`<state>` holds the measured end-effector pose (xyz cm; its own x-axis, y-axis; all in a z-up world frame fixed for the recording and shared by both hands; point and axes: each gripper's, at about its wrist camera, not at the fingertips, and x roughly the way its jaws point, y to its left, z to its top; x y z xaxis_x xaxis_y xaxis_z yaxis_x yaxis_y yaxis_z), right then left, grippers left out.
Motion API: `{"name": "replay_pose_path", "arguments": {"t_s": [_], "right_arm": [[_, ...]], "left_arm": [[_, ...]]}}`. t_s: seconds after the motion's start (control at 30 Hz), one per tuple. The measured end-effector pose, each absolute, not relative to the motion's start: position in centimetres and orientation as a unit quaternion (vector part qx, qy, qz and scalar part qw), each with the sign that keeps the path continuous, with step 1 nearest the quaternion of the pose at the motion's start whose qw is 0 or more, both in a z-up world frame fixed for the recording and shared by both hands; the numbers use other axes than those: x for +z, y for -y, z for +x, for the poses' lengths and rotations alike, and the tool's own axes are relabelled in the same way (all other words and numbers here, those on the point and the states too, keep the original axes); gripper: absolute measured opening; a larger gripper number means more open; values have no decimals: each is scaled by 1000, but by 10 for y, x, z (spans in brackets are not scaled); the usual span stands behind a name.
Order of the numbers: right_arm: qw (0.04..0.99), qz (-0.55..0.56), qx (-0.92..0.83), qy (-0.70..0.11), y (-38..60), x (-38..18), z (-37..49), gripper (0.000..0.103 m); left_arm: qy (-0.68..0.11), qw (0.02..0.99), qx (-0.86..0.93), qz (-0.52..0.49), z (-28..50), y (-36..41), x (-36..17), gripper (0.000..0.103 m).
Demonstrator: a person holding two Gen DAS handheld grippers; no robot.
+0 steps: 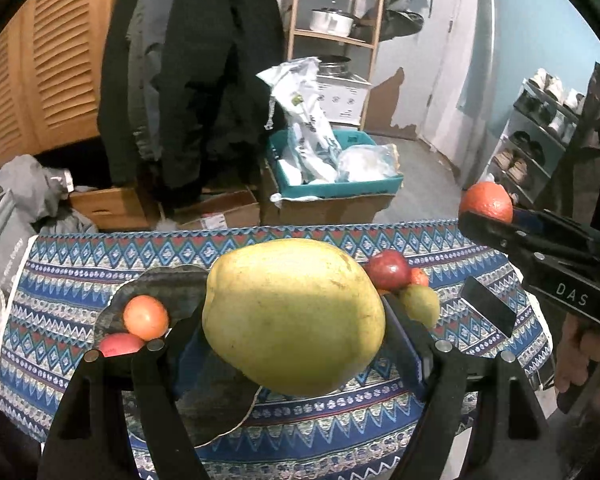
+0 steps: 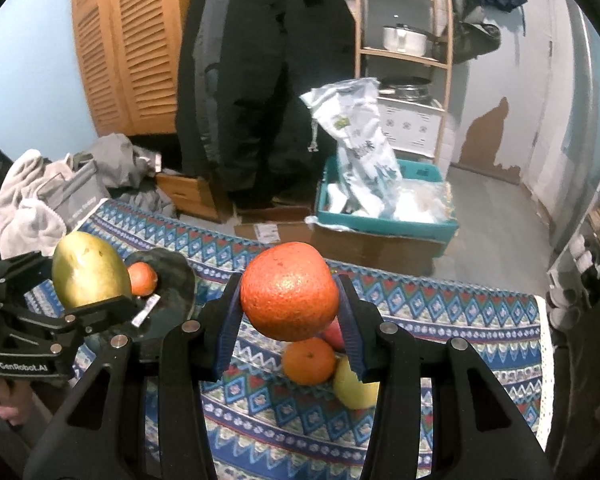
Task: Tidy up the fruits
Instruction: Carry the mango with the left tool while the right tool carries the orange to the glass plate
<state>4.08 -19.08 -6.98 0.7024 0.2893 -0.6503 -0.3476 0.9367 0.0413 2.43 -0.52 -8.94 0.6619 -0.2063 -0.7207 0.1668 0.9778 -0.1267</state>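
Observation:
My left gripper is shut on a large yellow-green pomelo and holds it above a dark plate. The plate holds an orange tomato-like fruit and a pink-red fruit. My right gripper is shut on a big orange, raised above the table; it shows in the left wrist view too. On the patterned cloth lie a red apple, a small orange fruit and a yellow-green pear.
The table has a blue patterned cloth. Behind it stand cardboard boxes, a teal crate with plastic bags, hanging dark coats, a wooden shelf with pots and a shoe rack.

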Motion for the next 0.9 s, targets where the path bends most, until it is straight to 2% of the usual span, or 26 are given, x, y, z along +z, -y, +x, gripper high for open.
{"name": "replay_pose_path", "arguments": {"t_s": [0.63, 0.9], "right_arm": [[906, -47, 225, -355, 115, -68, 67, 44], [892, -53, 244, -376, 81, -80, 76, 44]], "left_arm": [[-409, 909, -51, -63, 21, -57, -103, 80], [-434, 897, -29, -77, 26, -82, -125, 80]]}}
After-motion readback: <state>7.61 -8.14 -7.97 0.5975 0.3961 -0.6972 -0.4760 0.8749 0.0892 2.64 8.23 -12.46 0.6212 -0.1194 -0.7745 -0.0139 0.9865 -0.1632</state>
